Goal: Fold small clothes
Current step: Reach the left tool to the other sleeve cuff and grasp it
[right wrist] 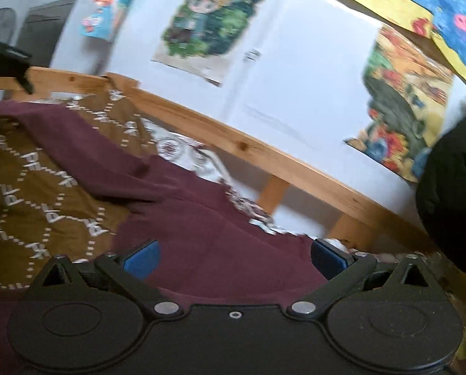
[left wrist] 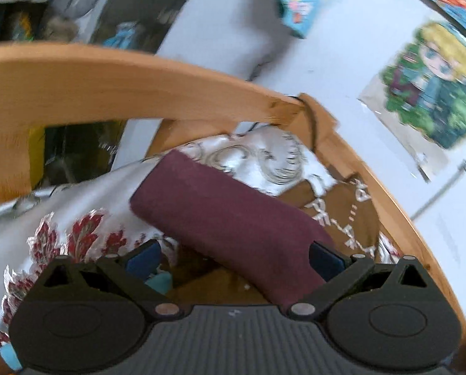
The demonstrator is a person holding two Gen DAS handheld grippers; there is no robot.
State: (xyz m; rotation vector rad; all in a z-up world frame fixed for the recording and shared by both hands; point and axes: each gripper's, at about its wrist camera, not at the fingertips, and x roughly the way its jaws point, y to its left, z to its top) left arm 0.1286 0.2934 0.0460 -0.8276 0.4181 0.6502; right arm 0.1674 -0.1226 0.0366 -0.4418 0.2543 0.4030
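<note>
Maroon cloth is laid on the bed, on top of a brown blanket with white marks. In the left view it looks like a long folded strip, and one end runs in between the wide fingers of the left claw. The left claw is opened wide, and nothing is pinched by it. The right claw is also opened as wide as it goes, and the cloth is seen below and between its blue pads but is not squeezed. So the cloth is held by neither claw.

Trouble could come from the loose fold. If the cloth is bumped by a claw as it is moved, the fold could be pulled open or a wrinkle could be made. The brown blanket could also be grabbed along with the cloth, because the two are touching.

A wooden bed rail is close behind the cloth, and a white wall with posters is just past it. Little room is left on that side. A dark round thing is near on the right. More open room is seen over the blanket.
</note>
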